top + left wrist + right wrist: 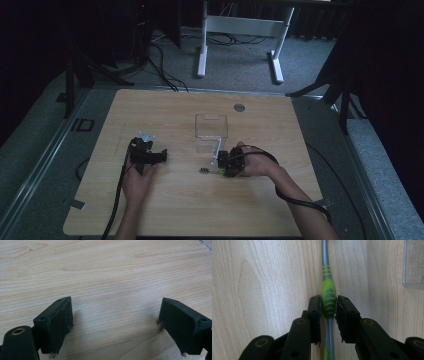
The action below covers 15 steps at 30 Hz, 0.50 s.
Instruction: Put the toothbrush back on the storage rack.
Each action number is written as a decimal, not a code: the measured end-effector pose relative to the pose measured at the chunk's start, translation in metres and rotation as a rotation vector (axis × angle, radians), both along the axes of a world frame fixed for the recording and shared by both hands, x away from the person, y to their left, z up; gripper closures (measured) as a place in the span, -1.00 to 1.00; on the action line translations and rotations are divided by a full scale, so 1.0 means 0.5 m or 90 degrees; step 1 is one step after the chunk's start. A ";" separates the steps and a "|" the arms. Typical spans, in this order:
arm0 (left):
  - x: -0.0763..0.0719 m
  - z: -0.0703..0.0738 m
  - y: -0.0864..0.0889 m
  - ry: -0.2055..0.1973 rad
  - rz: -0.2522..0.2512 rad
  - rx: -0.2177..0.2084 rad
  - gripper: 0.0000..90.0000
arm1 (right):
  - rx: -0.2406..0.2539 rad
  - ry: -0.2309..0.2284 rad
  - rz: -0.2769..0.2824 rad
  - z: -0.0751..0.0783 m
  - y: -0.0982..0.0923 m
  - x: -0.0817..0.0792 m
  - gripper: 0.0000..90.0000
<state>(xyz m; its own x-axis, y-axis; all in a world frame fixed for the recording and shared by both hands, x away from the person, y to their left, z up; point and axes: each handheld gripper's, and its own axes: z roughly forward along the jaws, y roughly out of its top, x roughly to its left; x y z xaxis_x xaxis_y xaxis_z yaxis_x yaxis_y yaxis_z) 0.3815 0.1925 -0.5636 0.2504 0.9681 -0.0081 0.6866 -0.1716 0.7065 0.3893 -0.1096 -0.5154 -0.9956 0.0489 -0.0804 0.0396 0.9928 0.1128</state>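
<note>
Between my right gripper's [329, 306] jaws lies the thing I am after: a slim grey tool with a green ribbed grip [329, 293], likely a toothbrush, flat on the wooden table [269, 280] and running straight away from me in the right gripper view. The jaws have drawn in narrow and both pads sit against the green section, one on each side, so I judge the grasp made or all but made. The tool is not yet lifted; it rests on the wood along its whole visible length.

From the high view, my right gripper [231, 162] sits low at the table, with the tool's far end [205, 170] poking out toward the middle of the board. My left gripper [148, 154] rests well apart on the left side; in its own view the jaws stand wide with bare wood grain [115, 290] between them, holding nothing.

What is left, as I read it, is the lift and the carry. Just beyond my right hand [257, 162] stands a clear plastic container [211, 131], upright and open at the top; its corner [414, 265] shows at the upper right of the right gripper view. I see nothing inside it, though its transparency and the dim light make that hard to be sure of. It looks the likely place for the tool, which lies near it but outside.
</note>
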 end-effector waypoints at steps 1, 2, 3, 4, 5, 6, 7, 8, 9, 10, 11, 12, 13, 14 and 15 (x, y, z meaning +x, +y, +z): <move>0.000 0.000 0.000 0.000 0.000 0.000 -0.72 | -0.001 0.000 0.001 -0.001 0.000 0.000 0.64; 0.000 0.000 0.000 0.000 0.000 0.000 -0.72 | -0.003 -0.001 0.001 -0.001 0.000 0.000 0.65; 0.000 0.000 0.000 0.000 0.000 0.000 -0.72 | -0.006 -0.003 0.002 -0.002 0.000 0.000 0.66; 0.000 0.000 0.000 0.000 0.000 0.000 -0.72 | -0.007 -0.001 0.001 -0.003 0.000 0.000 0.66; 0.000 0.000 0.000 0.000 0.000 0.000 -0.72 | -0.007 0.000 0.000 -0.004 -0.001 -0.001 0.66; 0.000 0.000 0.000 0.000 0.000 0.000 -0.72 | -0.007 0.000 -0.001 -0.004 -0.001 -0.001 0.67; 0.000 0.000 0.000 0.000 0.000 0.000 -0.72 | -0.007 0.000 -0.001 -0.004 -0.001 0.000 0.67; 0.000 0.000 0.000 0.000 0.000 0.000 -0.72 | -0.007 0.001 -0.002 -0.004 -0.001 0.000 0.67; 0.000 0.000 0.000 0.000 0.000 0.000 -0.72 | -0.006 0.002 -0.001 -0.004 -0.001 0.001 0.68; 0.000 0.000 0.000 0.000 0.000 0.000 -0.72 | -0.006 0.004 -0.003 -0.004 -0.001 0.001 0.69; 0.000 0.000 0.000 0.000 0.000 0.000 -0.72 | -0.005 0.005 -0.004 -0.004 -0.002 0.002 0.70; 0.000 0.000 0.000 0.000 0.000 0.000 -0.72 | -0.005 0.007 -0.005 -0.004 -0.002 0.003 0.70; 0.000 0.000 0.000 0.000 0.000 0.000 -0.72 | -0.004 0.008 -0.004 -0.004 -0.002 0.004 0.71; 0.000 0.000 0.000 0.000 0.000 0.000 -0.72 | -0.004 0.009 -0.004 -0.004 -0.001 0.004 0.72; 0.000 0.000 0.000 0.000 0.000 0.000 -0.72 | -0.004 0.010 -0.004 -0.004 -0.001 0.004 0.72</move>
<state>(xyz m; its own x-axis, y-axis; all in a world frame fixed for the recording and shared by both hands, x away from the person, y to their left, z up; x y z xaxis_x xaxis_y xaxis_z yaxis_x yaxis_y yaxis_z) 0.3815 0.1925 -0.5636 0.2502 0.9682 -0.0081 0.6866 -0.1715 0.7065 0.3913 -0.1103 -0.5174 -0.9964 0.0544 -0.0655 0.0472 0.9932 0.1065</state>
